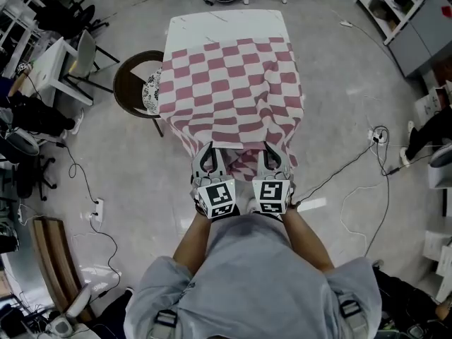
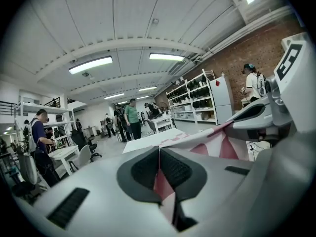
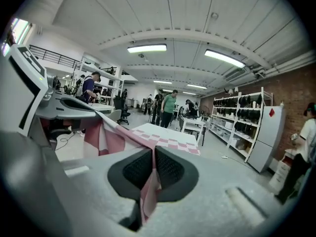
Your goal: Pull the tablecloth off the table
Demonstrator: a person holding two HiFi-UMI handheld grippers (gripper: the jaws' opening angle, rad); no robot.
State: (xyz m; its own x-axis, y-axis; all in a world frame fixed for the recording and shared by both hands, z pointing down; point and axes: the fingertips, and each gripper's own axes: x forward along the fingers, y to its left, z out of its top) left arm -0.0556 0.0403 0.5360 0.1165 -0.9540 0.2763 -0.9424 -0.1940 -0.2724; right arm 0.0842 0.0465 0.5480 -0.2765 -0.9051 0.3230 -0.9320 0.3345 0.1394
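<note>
**Both tools clamped on the cloth's near edge**

The left tool [image 2: 159,154] is closed on a fold of the pink-and-white checked fabric tablecloth [image 1: 233,94]. The right tool [image 3: 153,154], just beside it, pinches the same near edge. From the two tools the cloth spreads out over the white rectangular bench [image 1: 226,23] and covers most of the top, leaving the far strip bare. A round brown chair [image 1: 131,83] stands at the bench's left side.

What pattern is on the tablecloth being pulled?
Dusty red and white checks cover the tablecloth; the head view shows it best.
</note>
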